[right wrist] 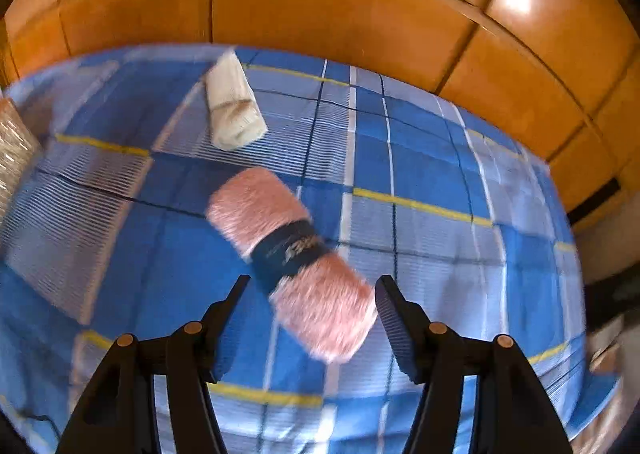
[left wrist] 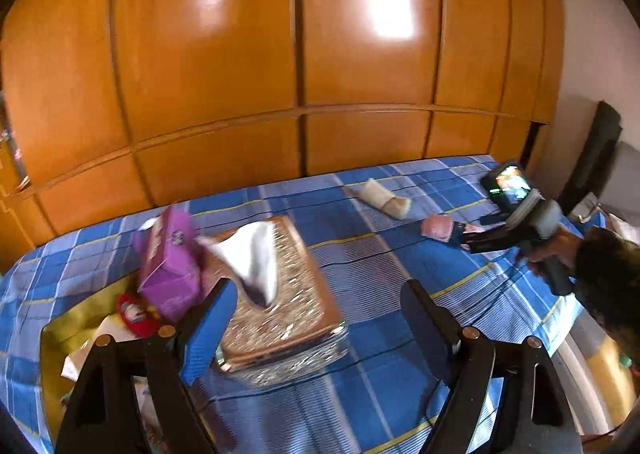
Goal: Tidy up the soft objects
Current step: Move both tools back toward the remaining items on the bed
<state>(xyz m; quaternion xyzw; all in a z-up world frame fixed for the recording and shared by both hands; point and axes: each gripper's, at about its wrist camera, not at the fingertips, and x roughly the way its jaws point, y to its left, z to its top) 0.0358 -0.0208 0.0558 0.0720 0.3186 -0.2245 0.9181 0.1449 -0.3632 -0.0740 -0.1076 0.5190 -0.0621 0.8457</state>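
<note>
While both hand-held grippers gape empty, a fuzzy pink yarn skein point(right wrist: 290, 260) lies on checked bedsheet point(right wrist: 420, 158).

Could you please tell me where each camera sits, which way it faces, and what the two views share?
Left wrist: on the left gripper, looking across the bed at the tissue box and wardrobe; its open fingers and the person's other hand with the right gripper show.
Right wrist: on the right gripper, angled down at the pink yarn; its open fingers show.
Shared: bed, wardrobe, pink yarn, tissue box, cream roll.
</note>
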